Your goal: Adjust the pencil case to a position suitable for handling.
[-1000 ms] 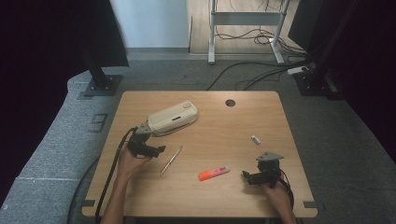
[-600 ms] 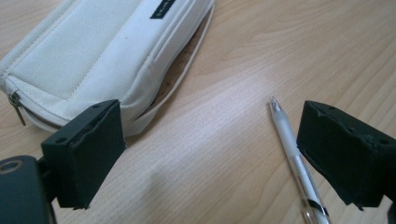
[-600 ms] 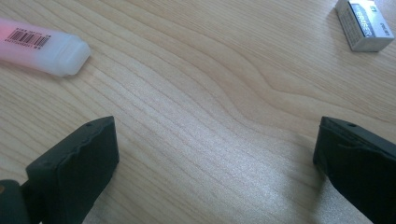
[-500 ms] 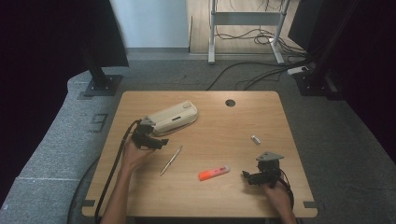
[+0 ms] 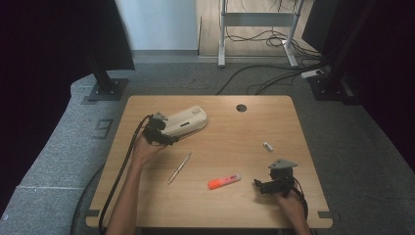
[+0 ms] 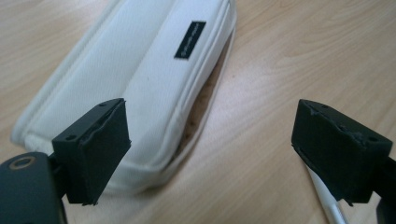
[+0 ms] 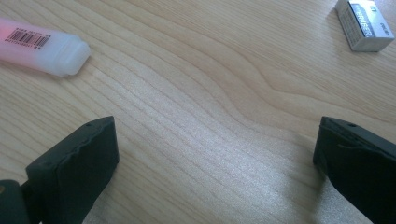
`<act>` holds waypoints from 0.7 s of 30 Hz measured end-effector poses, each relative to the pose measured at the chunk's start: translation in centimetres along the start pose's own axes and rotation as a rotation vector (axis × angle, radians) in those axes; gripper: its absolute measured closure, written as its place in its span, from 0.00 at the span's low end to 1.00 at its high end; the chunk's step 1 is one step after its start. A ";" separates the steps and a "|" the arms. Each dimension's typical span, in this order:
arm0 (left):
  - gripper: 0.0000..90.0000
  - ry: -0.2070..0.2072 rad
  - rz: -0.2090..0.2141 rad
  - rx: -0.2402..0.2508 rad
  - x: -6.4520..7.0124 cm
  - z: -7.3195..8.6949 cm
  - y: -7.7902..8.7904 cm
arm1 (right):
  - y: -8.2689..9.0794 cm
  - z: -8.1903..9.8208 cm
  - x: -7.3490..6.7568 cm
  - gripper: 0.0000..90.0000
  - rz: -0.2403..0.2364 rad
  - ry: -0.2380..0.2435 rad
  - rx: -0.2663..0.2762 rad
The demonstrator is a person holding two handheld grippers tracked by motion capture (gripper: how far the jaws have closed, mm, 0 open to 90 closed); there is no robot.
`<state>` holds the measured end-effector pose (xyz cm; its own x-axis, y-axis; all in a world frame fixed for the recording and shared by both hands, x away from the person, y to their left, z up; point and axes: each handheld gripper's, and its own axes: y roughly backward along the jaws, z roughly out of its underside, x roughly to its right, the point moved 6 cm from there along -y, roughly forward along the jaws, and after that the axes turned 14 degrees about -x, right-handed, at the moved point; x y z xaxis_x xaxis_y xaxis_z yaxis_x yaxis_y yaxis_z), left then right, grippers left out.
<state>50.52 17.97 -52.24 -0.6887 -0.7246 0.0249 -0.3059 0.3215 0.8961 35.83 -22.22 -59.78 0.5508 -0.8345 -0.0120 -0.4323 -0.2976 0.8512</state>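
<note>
A white zip pouch [image 5: 183,122] lies at the back left of the wooden table [image 5: 235,210]. My left gripper [image 5: 159,131] is at the pouch's near-left end. In the left gripper view its fingers [image 6: 93,149] stand wide apart and have just been closing a little. The pouch's [image 6: 140,79] corner reaches in between them, untouched by the pads. A silver pen [image 5: 179,168] lies nearer the person, and its tip [image 6: 327,205] shows by the right jaw. My right gripper [image 5: 266,186] rests open at the front right, with bare wood between its jaws [image 7: 215,158].
An orange highlighter [image 5: 224,182] [image 7: 42,44] lies left of the right gripper. A small grey box [image 5: 267,146] [image 7: 365,24] sits beyond it. There is a round cable hole [image 5: 241,107] near the table's far edge. Black cables trail from both grippers.
The left hand has moved away from the person and slightly left, up to the pouch's end. The right hand and the loose items have stayed put.
</note>
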 end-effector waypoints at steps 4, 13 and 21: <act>0.13 -0.010 -0.007 -0.022 -0.3 -0.8 -0.5 | 0.0 0.0 0.0 0.00 0.001 0.002 0.001; 0.14 0.050 0.075 -0.006 -2.1 -1.1 -2.4 | 0.0 0.0 0.0 0.00 0.001 0.004 0.002; 0.17 0.019 0.017 -0.058 -1.9 -0.7 -4.6 | 0.0 0.0 0.0 0.00 0.001 0.003 0.002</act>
<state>53.72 17.46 -56.13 -0.6808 -0.7309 0.0484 -0.2552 0.2986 0.9196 35.85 -22.23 -59.78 0.5527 -0.8333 -0.0097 -0.4340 -0.2978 0.8503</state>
